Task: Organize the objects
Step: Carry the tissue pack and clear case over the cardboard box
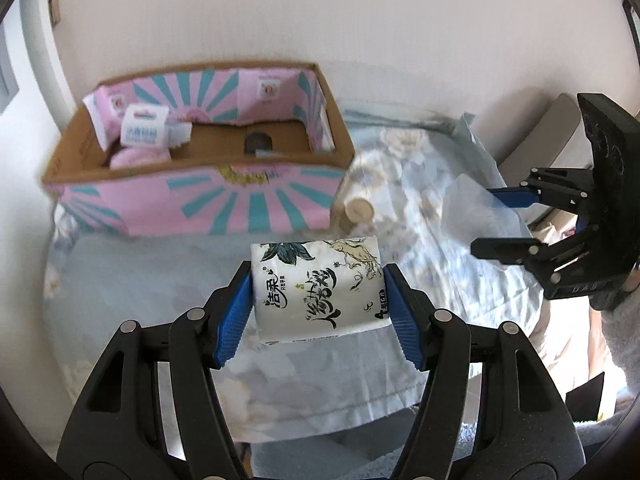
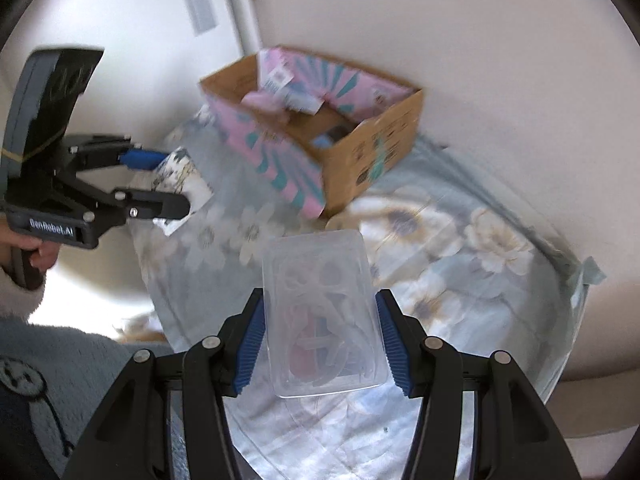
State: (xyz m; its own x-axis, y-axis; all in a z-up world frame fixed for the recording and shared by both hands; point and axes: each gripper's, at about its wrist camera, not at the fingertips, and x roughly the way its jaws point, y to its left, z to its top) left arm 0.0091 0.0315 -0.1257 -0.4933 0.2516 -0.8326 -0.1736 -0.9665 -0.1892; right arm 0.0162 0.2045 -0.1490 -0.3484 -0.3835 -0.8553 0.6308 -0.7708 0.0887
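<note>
My left gripper [image 1: 318, 300] is shut on a white tissue pack [image 1: 318, 286] with black lettering and holds it above the floral cloth, in front of the cardboard box [image 1: 192, 204]. The pack also shows in the right wrist view [image 2: 182, 184], between the left gripper's [image 2: 170, 184] fingers. My right gripper [image 2: 320, 340] is shut on a clear plastic box [image 2: 320, 316] with small items inside, held above the cloth. It shows at the right of the left wrist view [image 1: 486, 222], where the clear box [image 1: 468, 208] is faint.
The open cardboard box [image 2: 372, 148], pink and teal inside, stands at the back against the wall and holds a white pack [image 1: 144, 128], a pink item [image 1: 134, 156] and a dark object [image 1: 258, 142]. A beige-capped bottle [image 1: 358, 210] stands beside it on the floral cloth [image 2: 460, 280].
</note>
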